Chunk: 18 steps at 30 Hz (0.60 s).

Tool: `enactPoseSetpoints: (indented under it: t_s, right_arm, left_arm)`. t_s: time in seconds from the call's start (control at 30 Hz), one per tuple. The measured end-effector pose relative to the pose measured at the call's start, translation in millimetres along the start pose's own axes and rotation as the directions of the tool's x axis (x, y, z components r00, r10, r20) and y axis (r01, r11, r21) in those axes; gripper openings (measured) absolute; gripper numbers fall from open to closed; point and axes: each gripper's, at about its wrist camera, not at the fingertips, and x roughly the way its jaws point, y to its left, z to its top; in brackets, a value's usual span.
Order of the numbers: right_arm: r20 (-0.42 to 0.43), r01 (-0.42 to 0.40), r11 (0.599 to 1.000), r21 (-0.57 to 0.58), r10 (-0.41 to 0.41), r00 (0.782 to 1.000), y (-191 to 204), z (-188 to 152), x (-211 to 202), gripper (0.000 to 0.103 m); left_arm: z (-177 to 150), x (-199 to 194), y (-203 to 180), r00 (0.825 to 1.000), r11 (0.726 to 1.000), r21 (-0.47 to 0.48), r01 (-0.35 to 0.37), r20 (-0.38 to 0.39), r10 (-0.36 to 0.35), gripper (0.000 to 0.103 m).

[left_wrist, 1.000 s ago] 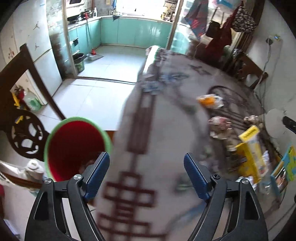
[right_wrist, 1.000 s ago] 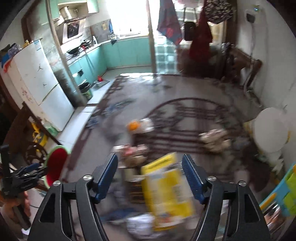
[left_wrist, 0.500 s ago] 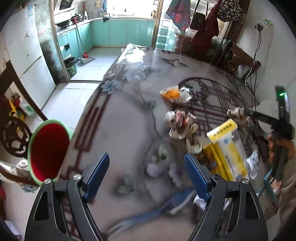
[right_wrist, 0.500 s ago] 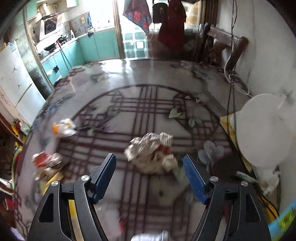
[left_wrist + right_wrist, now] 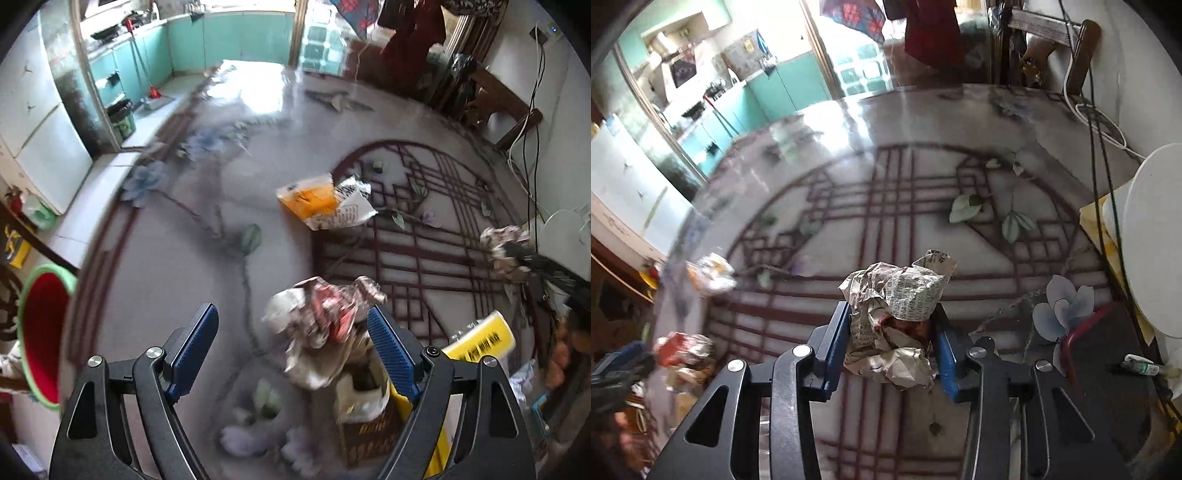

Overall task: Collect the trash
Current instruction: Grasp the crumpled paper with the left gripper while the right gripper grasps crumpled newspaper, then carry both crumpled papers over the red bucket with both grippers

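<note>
On the patterned table [image 5: 905, 192], my right gripper [image 5: 892, 343] has a crumpled newspaper ball [image 5: 897, 314] between its blue pads. Its jaws are closing, and the pads press the paper's sides. The left wrist view shows that ball [image 5: 502, 240] at the far right. My left gripper [image 5: 291, 343] stands open just above the table [image 5: 177, 258]. A crumpled red-and-white wrapper wad [image 5: 325, 325] lies between its fingertips, closer to the right one and untouched. An orange-and-white packet [image 5: 321, 201] lies farther back. A red bin with a green rim [image 5: 40, 332] stands off the table's left edge.
A yellow box [image 5: 484, 339] and a brown carton [image 5: 365, 424] lie right of my left gripper. A white round object [image 5: 1156, 236] and cables [image 5: 1097, 122] line the table's right side. A person's hand [image 5: 561, 354] shows at the right. A wooden chair [image 5: 498, 99] stands behind.
My left gripper swung from beside the red bin across the table to the wrapper wad. My right gripper moved off the yellow box to the newspaper ball and closed onto it.
</note>
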Motion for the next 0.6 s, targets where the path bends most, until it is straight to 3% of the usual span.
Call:
enactPoseSetpoints:
  t_s: [0.17, 0.23, 0.33, 0.6]
  right_arm:
    - [0.049, -0.029, 1.000, 0.004, 0.029, 0.998, 9.9, -0.5, -31.3, 0.040]
    - [0.062, -0.022, 1.000, -0.010, 0.022, 0.998, 17.9, -0.7, -40.3, 0.040]
    - [0.079, -0.002, 1.000, -0.027, 0.004, 0.997, 31.1, -1.0, -53.3, 0.040]
    - [0.125, 0.006, 0.996, -0.085, 0.004, 0.992, 69.7, -5.7, -88.0, 0.040]
  left_arm:
    - [0.7, 26.5, -7.3, 0.999, 1.000, -0.017, 0.012, -0.052, -0.013, 0.080]
    - [-1.0, 31.2, -7.0, 0.997, 0.998, -0.035, 0.047, -0.061, -0.049, 0.058]
    - [0.0, 23.9, -5.5, 0.996, 0.996, -0.049, 0.068, -0.049, -0.071, 0.042]
    - [-6.0, -29.8, 13.1, 0.998, 0.999, -0.029, 0.042, 0.054, -0.040, 0.038]
